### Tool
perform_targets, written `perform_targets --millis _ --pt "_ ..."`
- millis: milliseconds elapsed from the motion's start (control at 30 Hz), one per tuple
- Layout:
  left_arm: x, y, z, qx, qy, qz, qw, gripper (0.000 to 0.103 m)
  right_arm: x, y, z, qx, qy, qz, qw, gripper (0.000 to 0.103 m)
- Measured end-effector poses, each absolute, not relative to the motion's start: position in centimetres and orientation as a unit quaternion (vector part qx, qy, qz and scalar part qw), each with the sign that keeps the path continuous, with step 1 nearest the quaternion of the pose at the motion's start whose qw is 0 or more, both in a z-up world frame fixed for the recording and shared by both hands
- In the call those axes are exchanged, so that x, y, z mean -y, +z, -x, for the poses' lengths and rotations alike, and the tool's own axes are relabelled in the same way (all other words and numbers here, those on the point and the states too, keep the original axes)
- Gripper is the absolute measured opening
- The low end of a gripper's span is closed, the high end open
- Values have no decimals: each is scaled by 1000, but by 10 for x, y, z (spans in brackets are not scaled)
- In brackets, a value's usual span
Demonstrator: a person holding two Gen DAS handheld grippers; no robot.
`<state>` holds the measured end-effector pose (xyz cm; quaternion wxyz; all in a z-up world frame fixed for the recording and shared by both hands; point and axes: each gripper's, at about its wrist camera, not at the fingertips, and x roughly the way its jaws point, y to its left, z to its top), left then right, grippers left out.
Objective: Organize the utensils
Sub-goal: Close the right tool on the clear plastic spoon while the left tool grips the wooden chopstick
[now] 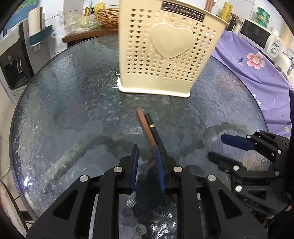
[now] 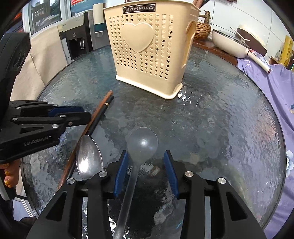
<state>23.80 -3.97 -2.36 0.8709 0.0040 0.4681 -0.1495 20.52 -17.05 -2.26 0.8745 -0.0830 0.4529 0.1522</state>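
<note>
Straddling the clear ladle, my right claw gapes wide; its slick handle may skid across the glass worktop. Left claw, narrowly open, could nudge the chopsticks apart.

I see a round glass table filling mid-frame, a water dispenser at the left edge, a microwave upper right above purple flowered cloth, white tiled wall behind.

round textured-glass table | upper centre: cream perforated utensil holder standing | left: brown chopstick beside black chopstick | lower left: metal spoon | lower centre: translucent ladle
</note>
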Motion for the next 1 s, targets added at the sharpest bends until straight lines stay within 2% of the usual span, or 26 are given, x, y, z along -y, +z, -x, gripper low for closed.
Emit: perform_targets --millis 1000 --pt "47 -27 -263 -475 -146 -14 868 21 173 -22 -217 -461 140 72 874 38"
